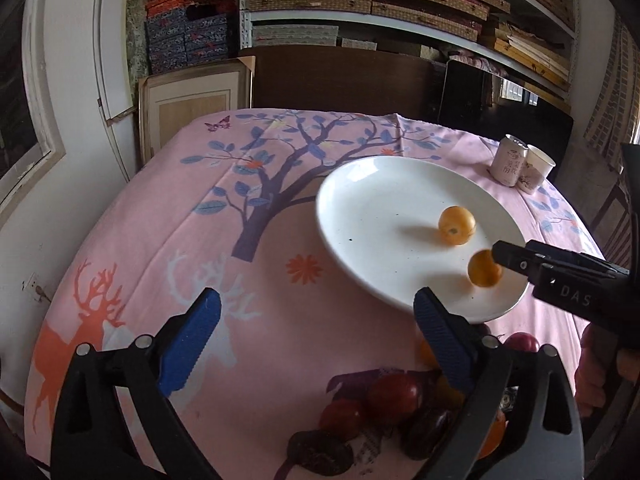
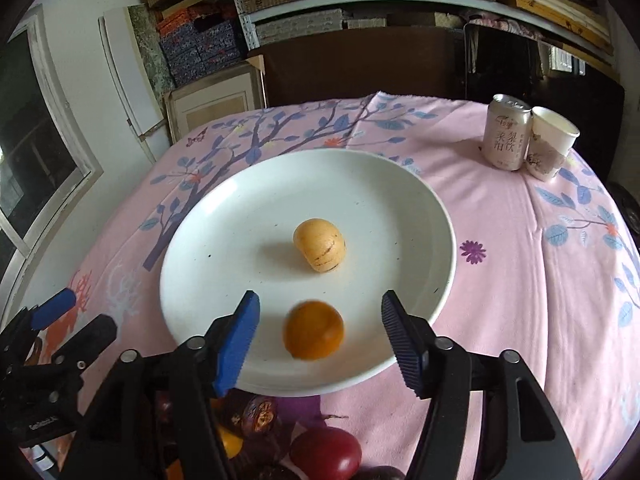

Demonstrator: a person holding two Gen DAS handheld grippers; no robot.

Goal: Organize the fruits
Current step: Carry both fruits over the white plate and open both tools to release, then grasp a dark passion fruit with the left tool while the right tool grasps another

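Fruits are partly sorted: two round orange fruits [image 2: 314, 335] lie on the white round plate [image 2: 200, 264], one loose between the open right fingers [image 2: 320, 340], while dark red and purple fruits [image 1: 394, 398] wait on the table beneath the open, empty left fingers [image 1: 316, 344].

We seem to be in a home storeroom: far shelves [image 1: 400, 0] stacked with woven boxes stand behind a table under a pink tablecloth [image 1: 200, 220].
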